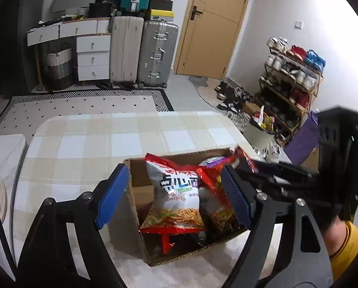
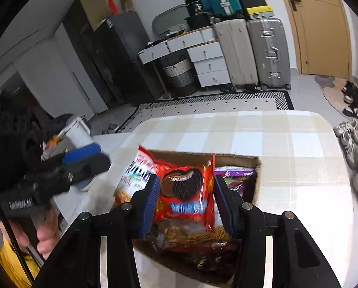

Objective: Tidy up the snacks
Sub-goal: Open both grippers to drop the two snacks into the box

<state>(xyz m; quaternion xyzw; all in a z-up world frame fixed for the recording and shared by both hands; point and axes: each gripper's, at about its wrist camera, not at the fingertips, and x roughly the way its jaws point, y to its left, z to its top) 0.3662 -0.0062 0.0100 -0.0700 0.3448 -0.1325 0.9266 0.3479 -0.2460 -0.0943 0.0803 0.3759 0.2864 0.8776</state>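
The cardboard box (image 1: 140, 177) sits on the desk (image 1: 87, 139), which carries a checked cloth, and serves as the reference point. Inside the box, toward its left wall, a white noodle-snack bag (image 1: 176, 196) stands tilted. To the right of that bag, a red cookie bag (image 2: 186, 194) stands upright near the middle of the box. A purple bag (image 2: 239, 180) lies against the box's far right corner.

Left claw (image 1: 176, 196): blue pads spread wide. The left pad is outside the box's left wall and the right pad is over the box interior. The noodle-snack bag lies between them without pad contact.

Right claw (image 2: 186, 201): pads pressed against both sides of the red cookie bag, pinching it above the box contents.

A hand (image 2: 44, 237) with a yellow sleeve holds the left claw's handle, left of the box.
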